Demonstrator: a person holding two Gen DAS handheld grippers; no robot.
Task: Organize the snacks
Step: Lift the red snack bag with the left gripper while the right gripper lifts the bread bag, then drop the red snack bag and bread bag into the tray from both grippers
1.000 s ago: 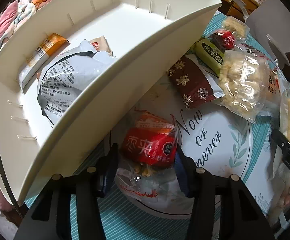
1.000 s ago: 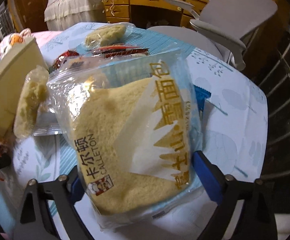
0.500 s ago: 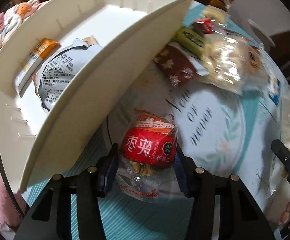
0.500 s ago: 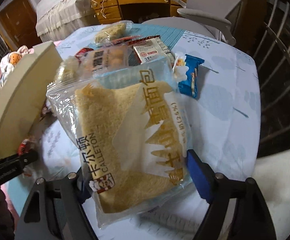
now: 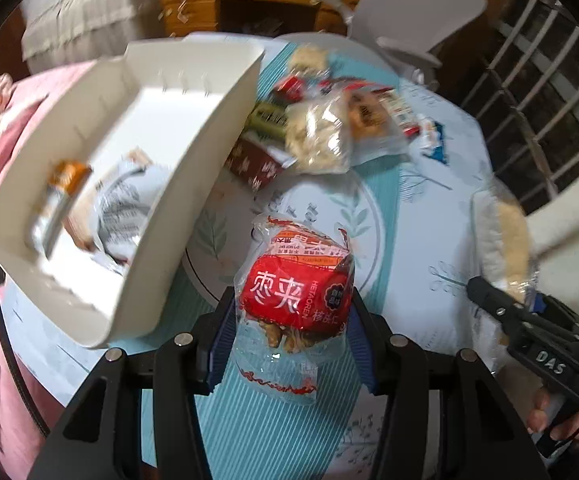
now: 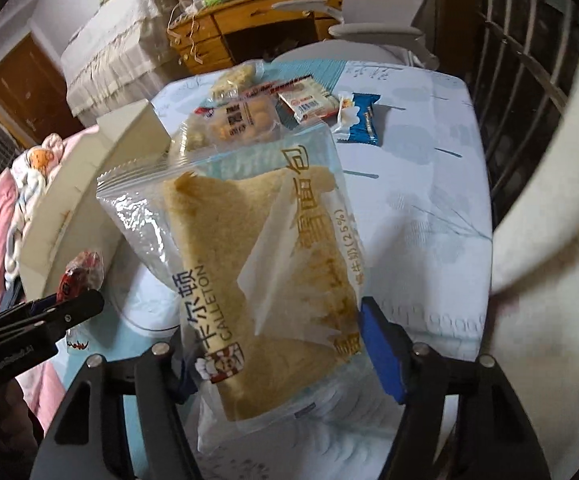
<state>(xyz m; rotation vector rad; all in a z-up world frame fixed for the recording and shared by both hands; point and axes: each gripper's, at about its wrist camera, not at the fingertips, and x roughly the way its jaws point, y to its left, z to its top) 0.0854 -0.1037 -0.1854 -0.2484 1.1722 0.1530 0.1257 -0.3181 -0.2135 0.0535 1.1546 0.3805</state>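
My left gripper (image 5: 289, 336) is shut on a red walnut-date snack bag (image 5: 294, 292) and holds it above the table, right of the white organizer bin (image 5: 193, 184). The bin holds a grey printed bag (image 5: 117, 208) and an orange-tipped packet (image 5: 63, 188). My right gripper (image 6: 277, 348) is shut on a large Calleton bread bag (image 6: 257, 280), lifted off the table. The right gripper also shows at the right edge of the left wrist view (image 5: 529, 320), and the left gripper shows at the left of the right wrist view (image 6: 41, 320).
Several loose snacks lie in a pile at the far side of the table: a clear puffed-rice bag (image 5: 317, 136), a dark snowflake packet (image 5: 253, 164), a blue packet (image 6: 363, 120) and a cookie bag (image 6: 241, 120). A grey chair (image 5: 413, 12) and a wooden desk (image 6: 257, 24) stand beyond.
Both grippers have risen and pulled back from the table, lifting the red snack bag and the bread bag clear of it. The bin and snack pile now look farther away.
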